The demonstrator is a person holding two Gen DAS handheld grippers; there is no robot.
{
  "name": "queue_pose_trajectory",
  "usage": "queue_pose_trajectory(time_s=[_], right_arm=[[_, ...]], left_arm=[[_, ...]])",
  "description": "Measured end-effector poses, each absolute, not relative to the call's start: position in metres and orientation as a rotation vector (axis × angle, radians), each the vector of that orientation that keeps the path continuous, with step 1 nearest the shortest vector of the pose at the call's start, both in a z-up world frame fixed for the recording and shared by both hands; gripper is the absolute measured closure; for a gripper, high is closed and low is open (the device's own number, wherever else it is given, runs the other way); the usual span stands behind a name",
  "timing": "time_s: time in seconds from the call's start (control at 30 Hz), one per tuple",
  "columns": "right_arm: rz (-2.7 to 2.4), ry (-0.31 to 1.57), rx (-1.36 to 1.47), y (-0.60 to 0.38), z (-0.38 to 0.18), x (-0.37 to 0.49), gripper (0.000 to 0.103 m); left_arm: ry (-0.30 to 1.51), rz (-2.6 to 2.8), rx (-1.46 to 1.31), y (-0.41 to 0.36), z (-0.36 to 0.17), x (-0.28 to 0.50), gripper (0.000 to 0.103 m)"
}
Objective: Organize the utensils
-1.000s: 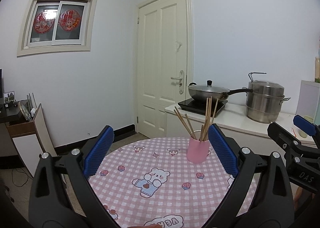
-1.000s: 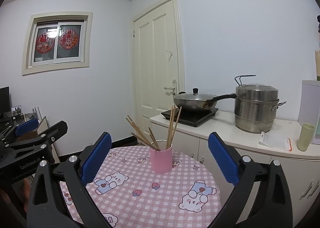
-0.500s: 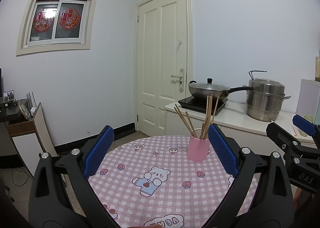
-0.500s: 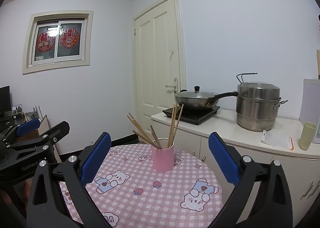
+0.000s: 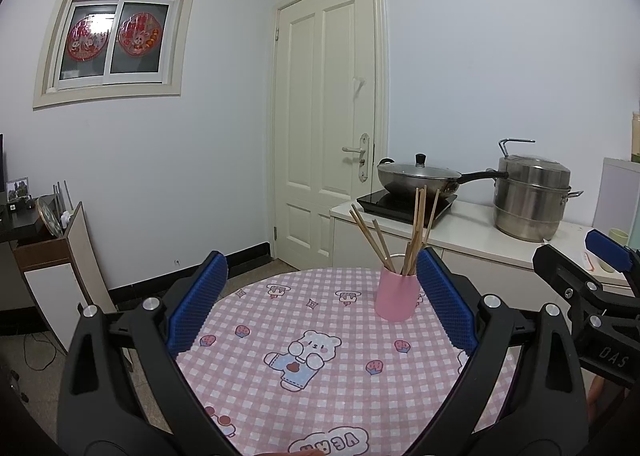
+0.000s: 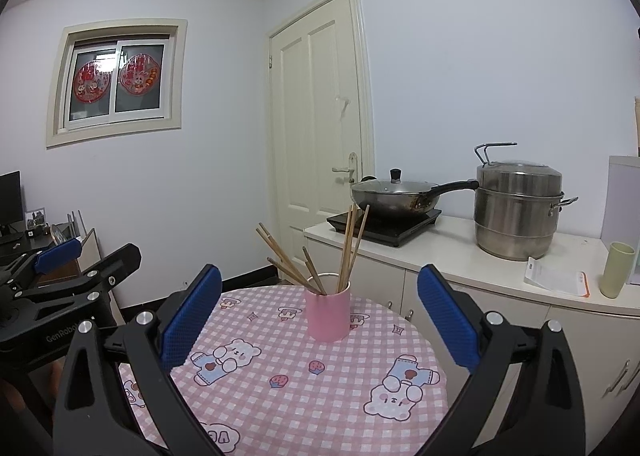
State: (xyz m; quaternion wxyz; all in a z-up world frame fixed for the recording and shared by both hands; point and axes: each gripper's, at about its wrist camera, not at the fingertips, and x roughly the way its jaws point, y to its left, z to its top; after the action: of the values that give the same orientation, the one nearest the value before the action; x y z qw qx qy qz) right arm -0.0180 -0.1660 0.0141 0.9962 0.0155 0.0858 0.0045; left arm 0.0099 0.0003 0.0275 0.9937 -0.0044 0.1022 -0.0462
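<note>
A pink cup stands upright near the far side of a round table with a pink checked cloth. Several wooden chopsticks stick up out of it, fanned left and right. My left gripper is open with nothing between its blue pads, held back from the cup. My right gripper is open too, empty, with the cup showing between its pads farther off. The left tool shows at the left edge of the right wrist view, the right tool at the right edge of the left wrist view.
Behind the table a white counter carries a lidded wok on a black cooktop, a steel steamer pot, a paper slip and a pale green cup. A cream door and a low shelf stand beyond.
Both views have tipped or risen slightly, so the cup and table sit a little lower in frame. Both grippers stay open and the cup has not moved.
</note>
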Motion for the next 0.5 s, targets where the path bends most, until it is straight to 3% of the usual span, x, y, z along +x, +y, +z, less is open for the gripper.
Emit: queue_pose_trajectory(time_s=[0.5], right_arm=[[0.016, 0.178, 0.033, -0.1652, 0.0132, -0.0165, 0.008]], left_arm=[[0.206, -0.091, -0.008, -0.0005, 0.0275, 0.01, 0.009]])
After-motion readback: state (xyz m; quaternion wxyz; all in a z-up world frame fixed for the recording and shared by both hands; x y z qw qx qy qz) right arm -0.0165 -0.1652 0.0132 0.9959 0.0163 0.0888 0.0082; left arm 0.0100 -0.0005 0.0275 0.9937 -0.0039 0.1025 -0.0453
